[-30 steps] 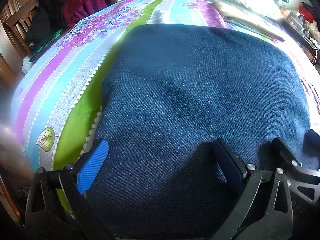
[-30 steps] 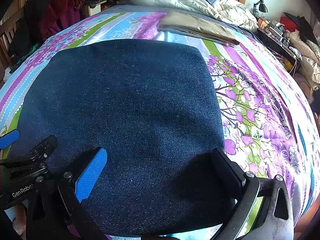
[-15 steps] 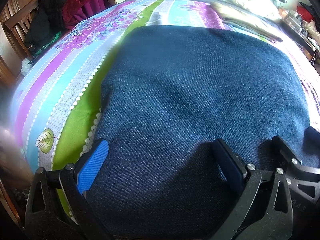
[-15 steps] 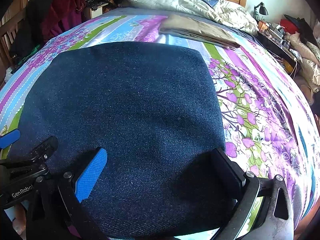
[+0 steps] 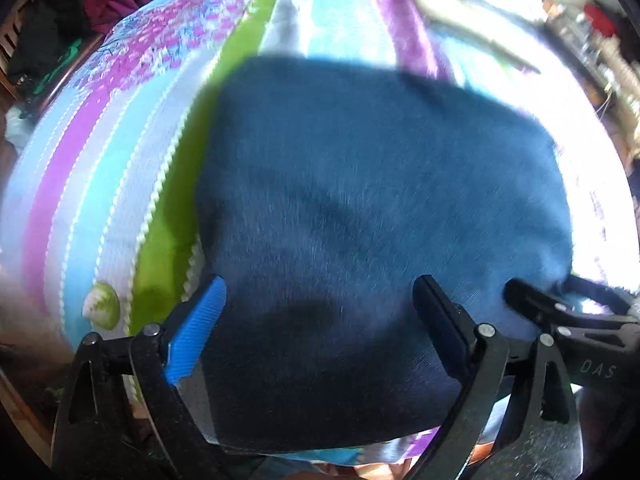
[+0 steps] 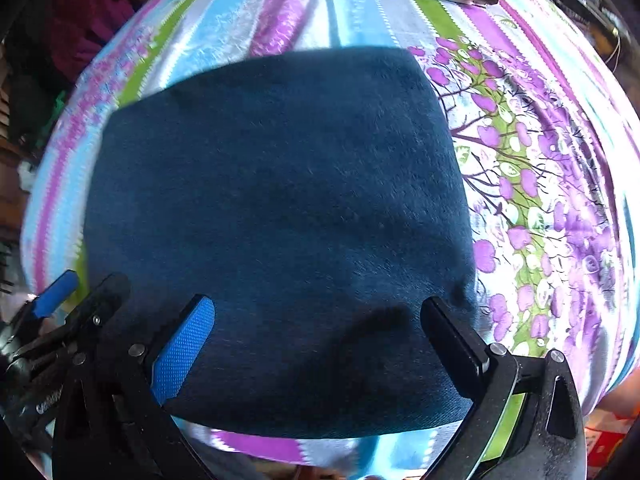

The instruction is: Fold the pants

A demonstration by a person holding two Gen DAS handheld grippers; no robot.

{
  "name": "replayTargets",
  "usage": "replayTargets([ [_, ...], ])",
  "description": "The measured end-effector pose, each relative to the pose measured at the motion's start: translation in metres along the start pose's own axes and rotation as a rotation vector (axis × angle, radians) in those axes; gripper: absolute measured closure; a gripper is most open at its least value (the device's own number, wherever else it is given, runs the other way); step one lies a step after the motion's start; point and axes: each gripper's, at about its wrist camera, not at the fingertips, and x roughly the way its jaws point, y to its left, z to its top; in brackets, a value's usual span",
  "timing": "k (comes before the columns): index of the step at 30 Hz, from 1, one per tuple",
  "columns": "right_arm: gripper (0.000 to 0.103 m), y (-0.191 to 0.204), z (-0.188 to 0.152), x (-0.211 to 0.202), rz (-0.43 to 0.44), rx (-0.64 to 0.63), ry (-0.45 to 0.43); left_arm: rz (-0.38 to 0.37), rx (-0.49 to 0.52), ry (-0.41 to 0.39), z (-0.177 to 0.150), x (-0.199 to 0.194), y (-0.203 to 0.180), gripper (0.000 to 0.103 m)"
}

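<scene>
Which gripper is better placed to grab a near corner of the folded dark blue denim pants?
Right, marginally. The right gripper hangs open with the pants' near right corner beside its finger. The left gripper, also open, sits further inboard of its corner.

Harsh sunlight, motion blur, fisheye warp

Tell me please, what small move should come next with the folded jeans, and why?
Probably lift both away: the jeans already lie as a flat folded rectangle on the bedsheet, and the left hand-held gripper and right hand-held gripper are open, gripping nothing.
</scene>
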Motion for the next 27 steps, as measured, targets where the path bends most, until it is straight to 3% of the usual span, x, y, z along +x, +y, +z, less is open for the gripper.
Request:
replayTargets([
  [7, 0.000, 0.016, 0.030, 0.018, -0.164, -0.068, -0.152, 0.061, -0.025, -0.061, 0.032, 0.021, 0.003, 0.007],
  [11, 0.000, 0.023, 0.022, 0.036, -0.237, -0.113, -0.232, 0.194, 0.064, -0.087, 0.022, 0.058, -0.004, 0.000],
  [13, 0.000, 0.024, 0.012, 0.036, -0.255, -0.134, -0.292, 0.152, 0.025, -0.183, 0.011, 0.056, 0.008, 0.000],
  [18, 0.000, 0.019, 0.005, 0.036, -0.240, -0.146, -0.368, 0.021, -0.077, -0.155, 0.013, 0.060, 0.033, 0.000],
  [27, 0.000, 0.025, -0.010, 0.039, -0.246, -0.154, -0.409, 0.079, -0.050, -0.207, 0.004, 0.055, 0.021, 0.000],
])
